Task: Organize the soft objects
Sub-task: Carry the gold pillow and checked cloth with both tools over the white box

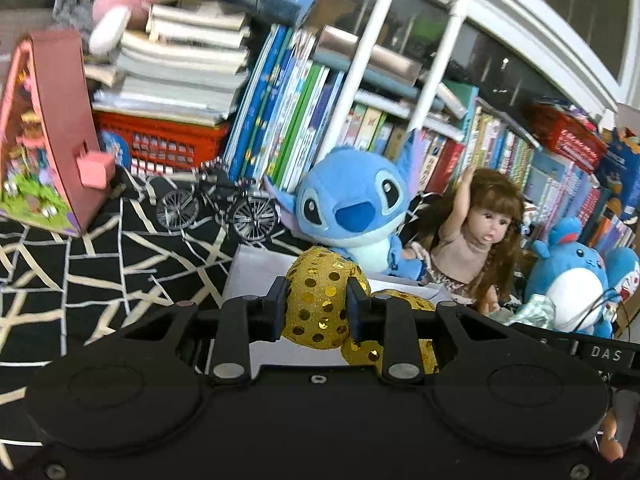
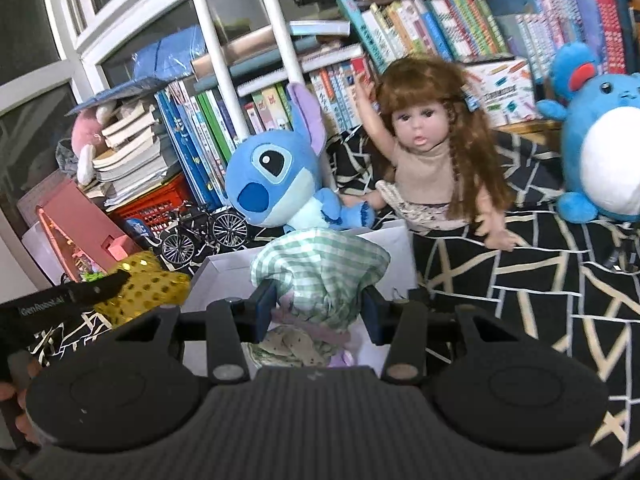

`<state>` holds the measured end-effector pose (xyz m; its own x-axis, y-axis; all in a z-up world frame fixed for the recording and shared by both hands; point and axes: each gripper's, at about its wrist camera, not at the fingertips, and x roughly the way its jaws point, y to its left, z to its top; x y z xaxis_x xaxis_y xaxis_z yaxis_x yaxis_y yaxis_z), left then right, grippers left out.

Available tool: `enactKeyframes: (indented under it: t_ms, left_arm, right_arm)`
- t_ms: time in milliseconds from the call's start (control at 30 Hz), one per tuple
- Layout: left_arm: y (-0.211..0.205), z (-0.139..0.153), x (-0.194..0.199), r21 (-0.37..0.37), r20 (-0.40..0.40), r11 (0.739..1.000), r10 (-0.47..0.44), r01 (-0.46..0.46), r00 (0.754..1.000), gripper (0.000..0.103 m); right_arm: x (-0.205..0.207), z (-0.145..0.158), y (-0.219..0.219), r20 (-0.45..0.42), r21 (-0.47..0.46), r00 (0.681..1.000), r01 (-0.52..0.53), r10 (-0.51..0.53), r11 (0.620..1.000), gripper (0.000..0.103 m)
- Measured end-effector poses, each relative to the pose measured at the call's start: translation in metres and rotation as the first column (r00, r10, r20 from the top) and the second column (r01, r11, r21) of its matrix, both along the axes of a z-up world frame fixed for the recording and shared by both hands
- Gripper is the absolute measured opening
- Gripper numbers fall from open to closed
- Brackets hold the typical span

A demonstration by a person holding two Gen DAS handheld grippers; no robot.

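Observation:
My left gripper (image 1: 317,294) is shut on a gold sequinned soft toy (image 1: 320,300), held above a white box (image 1: 256,272); the same gold toy (image 2: 144,284) shows at the left of the right wrist view. My right gripper (image 2: 320,304) is shut on a green-and-white checked cloth bundle (image 2: 320,264), which hangs over the white box (image 2: 224,276). Behind the box sit a blue plush alien (image 1: 352,208) (image 2: 276,180), a doll with long brown hair (image 1: 480,236) (image 2: 428,152) and a round blue-and-white plush (image 1: 576,280) (image 2: 604,152).
Books fill the shelves behind (image 1: 280,112) (image 2: 440,32), with white pipes (image 1: 368,52) in front. A small model bicycle (image 1: 216,208), a red crate (image 1: 160,140) and a pink toy house (image 1: 48,128) stand at the left on the black patterned cloth (image 2: 540,280).

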<state>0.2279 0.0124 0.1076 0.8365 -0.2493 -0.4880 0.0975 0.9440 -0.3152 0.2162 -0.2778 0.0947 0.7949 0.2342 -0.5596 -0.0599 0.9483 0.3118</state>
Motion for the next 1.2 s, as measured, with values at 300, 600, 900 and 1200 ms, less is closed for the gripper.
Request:
enactKeyframes:
  t_ms: [300,600,900,1200]
  left_arm:
    - [-0.008,-0.031,0.041,-0.027,-0.063,0.999,0.029,-0.031,0.998,0.029]
    - [-0.006,-0.050,0.085,-0.125,-0.147,0.987,0.082,-0.101,0.986,0.029]
    - [-0.023,-0.073,0.095,-0.041,-0.197,0.996,0.072,-0.081,0.978,0.031]
    - [-0.024,-0.087,0.092,0.005,-0.245,0.997,0.075,-0.076,0.967,0.033]
  right_arm:
    - [0.052,-0.032,0.016,-0.126,0.054,0.991,0.043,-0.036,0.998,0.050]
    - [0.080,-0.057,0.025,-0.185,0.137,0.977,0.130,-0.104,0.982,0.051]
    - [0.089,-0.075,0.031,-0.207,0.067,0.968,0.155,-0.139,0.986,0.053]
    - [0.089,-0.080,0.034,-0.214,0.031,0.969,0.136,-0.127,0.990,0.057]
